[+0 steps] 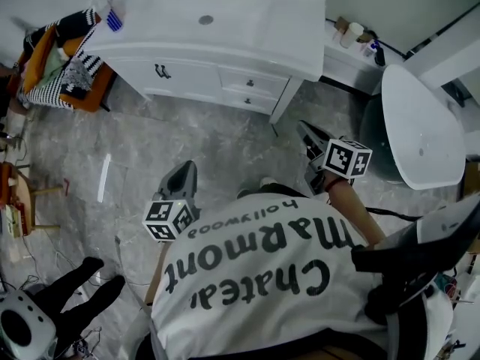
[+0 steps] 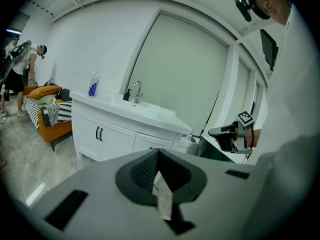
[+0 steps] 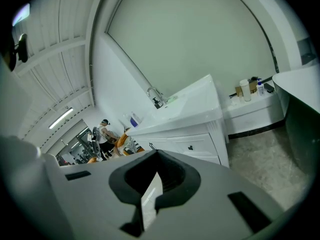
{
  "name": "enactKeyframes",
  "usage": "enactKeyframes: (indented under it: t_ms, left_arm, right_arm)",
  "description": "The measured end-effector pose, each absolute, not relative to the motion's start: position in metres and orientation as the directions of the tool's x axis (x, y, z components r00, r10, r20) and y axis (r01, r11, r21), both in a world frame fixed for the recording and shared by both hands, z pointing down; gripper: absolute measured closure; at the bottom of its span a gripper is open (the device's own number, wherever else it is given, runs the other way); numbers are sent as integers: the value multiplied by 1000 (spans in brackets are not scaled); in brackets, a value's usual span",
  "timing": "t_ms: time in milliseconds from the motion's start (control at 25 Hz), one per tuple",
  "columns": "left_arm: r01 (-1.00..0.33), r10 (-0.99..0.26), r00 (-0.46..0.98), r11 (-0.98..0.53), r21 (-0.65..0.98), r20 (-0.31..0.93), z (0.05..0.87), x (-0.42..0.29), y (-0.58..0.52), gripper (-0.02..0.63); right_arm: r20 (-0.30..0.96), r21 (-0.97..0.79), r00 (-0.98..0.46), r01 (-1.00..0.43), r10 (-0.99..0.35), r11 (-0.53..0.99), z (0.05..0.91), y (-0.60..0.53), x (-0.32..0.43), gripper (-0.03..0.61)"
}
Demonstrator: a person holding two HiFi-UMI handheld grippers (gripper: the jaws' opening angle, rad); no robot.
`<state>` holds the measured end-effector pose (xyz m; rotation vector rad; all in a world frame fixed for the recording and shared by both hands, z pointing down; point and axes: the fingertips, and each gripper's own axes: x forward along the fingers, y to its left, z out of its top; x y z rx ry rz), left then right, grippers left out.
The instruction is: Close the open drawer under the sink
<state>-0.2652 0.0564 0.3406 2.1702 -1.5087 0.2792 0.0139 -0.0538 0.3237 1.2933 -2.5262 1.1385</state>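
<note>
In the head view, the white vanity cabinet with its inset sink stands against the far wall. Its two stacked white drawer fronts with small dark knobs sit at the cabinet's right end, beside the pair of doors. Their long axis runs along the cabinet face, so closing one means a push straight away from the person. From this steep angle it is not clear how far either drawer stands out. The grey left gripper with its marker cube hangs over the grey marbled floor, well short of the cabinet and opposite the doors. The grey right gripper is farther forward, near the cabinet's right corner, with the drawers ahead and slightly to its left. It is judged the nearer tool for the push. In the left gripper view, the jaws are pressed together with nothing between them, and the cabinet lies ahead, well apart, with the drawer section partly hidden behind the gripper's own body. In the right gripper view, the jaws stand close together at the tips and hold nothing. The knobbed drawer front shows just above them, ahead and well apart.
</note>
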Motion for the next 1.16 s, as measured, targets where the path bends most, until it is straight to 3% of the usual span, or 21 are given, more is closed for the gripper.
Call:
enactKeyframes:
  t_ms: [1160]
  left_arm:
    - [-913,-812,380,-253,320,442,352,-260,58,607]
  right_arm:
    - [420,-558,-648,-737,-635,383,338,-53,11,568]
